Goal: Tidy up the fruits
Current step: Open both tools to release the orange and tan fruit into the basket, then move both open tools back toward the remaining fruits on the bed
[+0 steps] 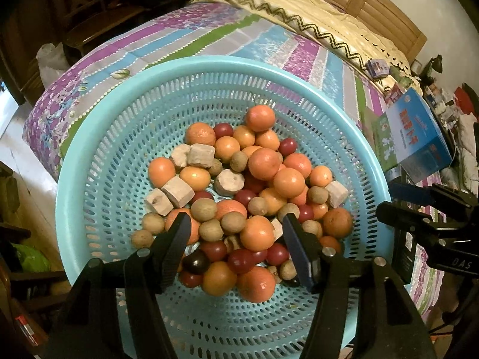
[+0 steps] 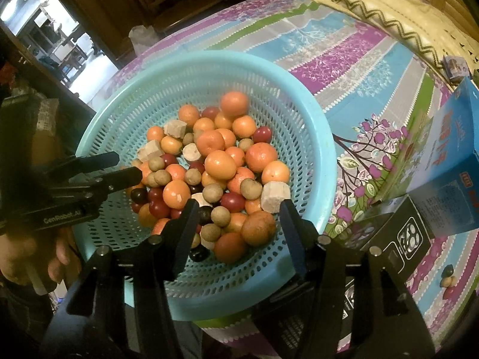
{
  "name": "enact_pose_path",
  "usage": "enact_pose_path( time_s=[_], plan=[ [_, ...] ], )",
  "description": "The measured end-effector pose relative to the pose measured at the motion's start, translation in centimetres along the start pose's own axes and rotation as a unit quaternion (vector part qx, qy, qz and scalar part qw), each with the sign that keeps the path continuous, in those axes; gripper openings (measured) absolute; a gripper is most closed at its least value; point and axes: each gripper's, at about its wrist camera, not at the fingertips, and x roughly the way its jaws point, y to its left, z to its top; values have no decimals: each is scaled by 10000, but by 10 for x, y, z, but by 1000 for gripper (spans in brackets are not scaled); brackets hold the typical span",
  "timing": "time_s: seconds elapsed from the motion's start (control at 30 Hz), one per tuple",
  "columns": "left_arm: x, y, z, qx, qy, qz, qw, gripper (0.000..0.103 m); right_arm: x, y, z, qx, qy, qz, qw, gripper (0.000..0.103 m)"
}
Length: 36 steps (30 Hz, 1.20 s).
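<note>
Looking down, we see a pale blue slotted basket point(image 1: 98, 137) on the striped floral bed cover point(image 1: 185, 33), heaped with glossy orange citrus point(image 1: 263, 163), small dark-red fruits point(image 1: 239, 260), dull tan round ones point(image 1: 203, 209) and greyish chunks point(image 1: 201, 155). Our left tool point(image 1: 236, 233) and right tool point(image 2: 239, 218) both hover spread, gripping nothing.

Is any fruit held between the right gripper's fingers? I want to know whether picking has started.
No: the right gripper stands open above the fruit pile in the blue basket, pads pressing nothing.
</note>
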Motion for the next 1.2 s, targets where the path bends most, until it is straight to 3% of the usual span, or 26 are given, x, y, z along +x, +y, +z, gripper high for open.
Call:
enact_pose_path(
  time_s=[0.4, 0.67, 0.93, 1.2],
  plan=[
    [-3, -2, 2, 29, -33, 8, 10000, 65, -6, -1, -1, 11, -111, -10, 9999, 56],
    [-14, -11, 0, 27, -179, -82, 9998, 65, -25, 4, -10, -82, -424, -107, 9990, 56],
    [-45, -37, -12, 212, -535, -352, 9977, 65, -72, 8, -42, -114, -1189, -261, 9925, 56],
    [-79, -97, -32, 762, -976, -744, 9895, 65, -132, -13, -106, 214, -2169, -577, 9742, 56]
  ],
)
